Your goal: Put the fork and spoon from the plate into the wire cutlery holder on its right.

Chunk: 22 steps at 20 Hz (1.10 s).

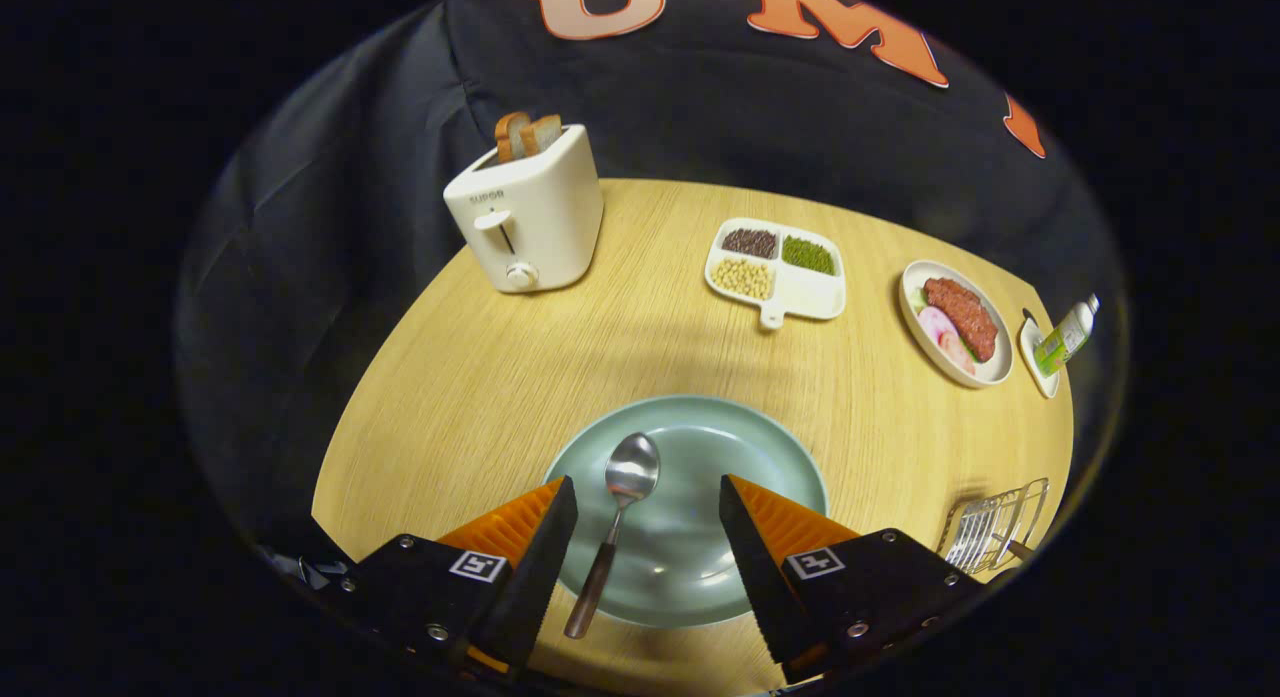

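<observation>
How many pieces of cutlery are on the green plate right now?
1: a spoon lies on the plate, between the open claw's fingers. More cutlery may already be in the wire holder.

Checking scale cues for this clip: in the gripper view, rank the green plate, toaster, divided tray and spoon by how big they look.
1. Green plate, nearest the open tongs, so nearness inflates it.
2. Toaster.
3. Divided tray, close to the toaster, so unsure.
4. Spoon, long but thin, lying between the tongs.
</observation>
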{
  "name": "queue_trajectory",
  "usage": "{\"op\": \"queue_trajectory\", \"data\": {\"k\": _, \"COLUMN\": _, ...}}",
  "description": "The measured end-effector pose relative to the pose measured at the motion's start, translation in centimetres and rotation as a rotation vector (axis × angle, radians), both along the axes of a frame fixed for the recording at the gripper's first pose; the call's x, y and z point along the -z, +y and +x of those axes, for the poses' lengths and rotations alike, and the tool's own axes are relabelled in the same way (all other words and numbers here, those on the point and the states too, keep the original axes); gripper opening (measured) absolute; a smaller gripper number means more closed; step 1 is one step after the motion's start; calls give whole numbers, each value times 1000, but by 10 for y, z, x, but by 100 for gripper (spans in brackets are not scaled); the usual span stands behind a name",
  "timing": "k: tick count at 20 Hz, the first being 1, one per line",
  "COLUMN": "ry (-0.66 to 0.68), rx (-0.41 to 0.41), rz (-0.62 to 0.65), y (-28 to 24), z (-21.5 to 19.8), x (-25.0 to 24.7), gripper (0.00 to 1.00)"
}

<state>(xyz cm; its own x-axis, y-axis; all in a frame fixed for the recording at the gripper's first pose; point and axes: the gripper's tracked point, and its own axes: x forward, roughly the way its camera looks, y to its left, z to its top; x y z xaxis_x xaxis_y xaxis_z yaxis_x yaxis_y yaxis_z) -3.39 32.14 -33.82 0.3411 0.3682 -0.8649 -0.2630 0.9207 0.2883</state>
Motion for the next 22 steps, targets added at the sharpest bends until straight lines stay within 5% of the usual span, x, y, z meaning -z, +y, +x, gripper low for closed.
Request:
{"op": "queue_trajectory", "data": {"k": 9, "ry": 276, "rx": -87, "rz": -117, "y": 13, "z": -46, "x": 47, "gripper": 53}}
{"op": "queue_trajectory", "data": {"k": 16, "ry": 338, "rx": -92, "rz": -184, "y": 9, "z": -51, "x": 65, "gripper": 12}}
{"op": "queue_trajectory", "data": {"k": 22, "ry": 340, "rx": -91, "rz": -136, "y": 8, "z": -44, "x": 71, "gripper": 4}}
